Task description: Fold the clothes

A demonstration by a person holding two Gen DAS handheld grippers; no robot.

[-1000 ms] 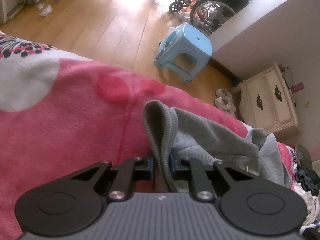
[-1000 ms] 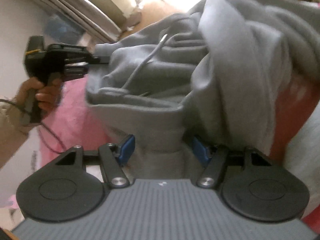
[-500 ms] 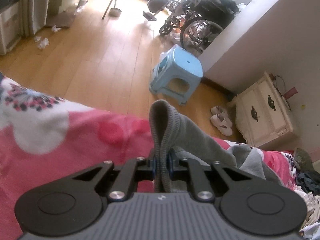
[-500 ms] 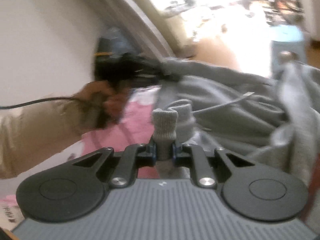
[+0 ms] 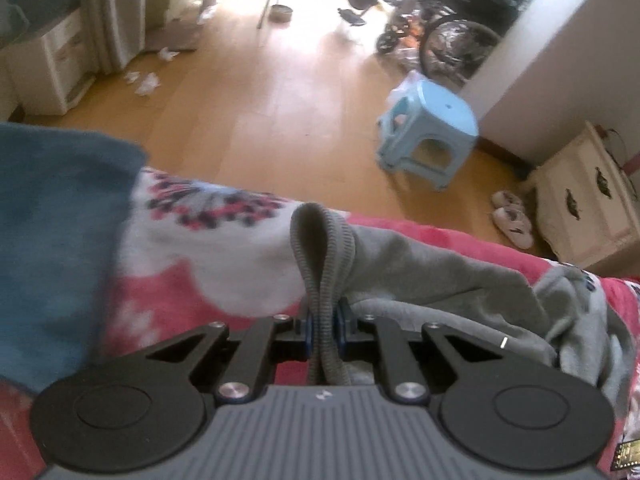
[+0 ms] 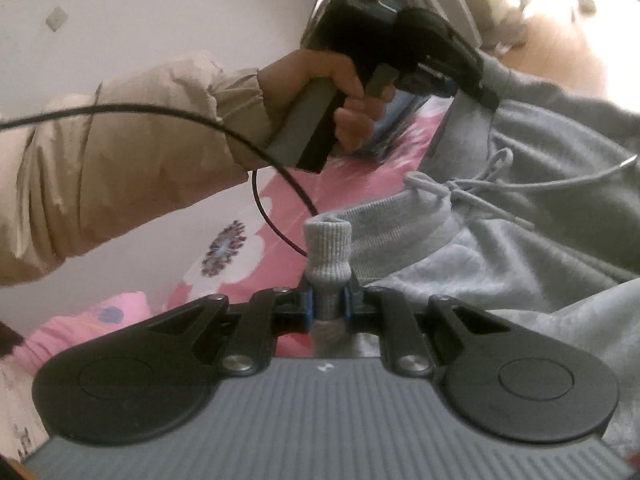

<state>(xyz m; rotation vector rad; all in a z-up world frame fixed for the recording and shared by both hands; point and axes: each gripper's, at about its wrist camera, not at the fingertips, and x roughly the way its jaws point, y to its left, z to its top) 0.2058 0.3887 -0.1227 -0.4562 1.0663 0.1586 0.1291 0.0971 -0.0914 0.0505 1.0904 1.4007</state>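
Ribbed hem of the grey hoodie is pinched by the left gripper; right gripper clamps another ribbed fold above the pink floral blanket.

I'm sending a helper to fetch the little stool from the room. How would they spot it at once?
Look past the pink flowered blanket to the wooden floor. The stool stands there near the corner of the pale wall, in front of the wheelchair. It is the only light blue plastic thing on the floor.

Bare pink bedspread lies left of the left tongs; blue cloth blocks farther left.
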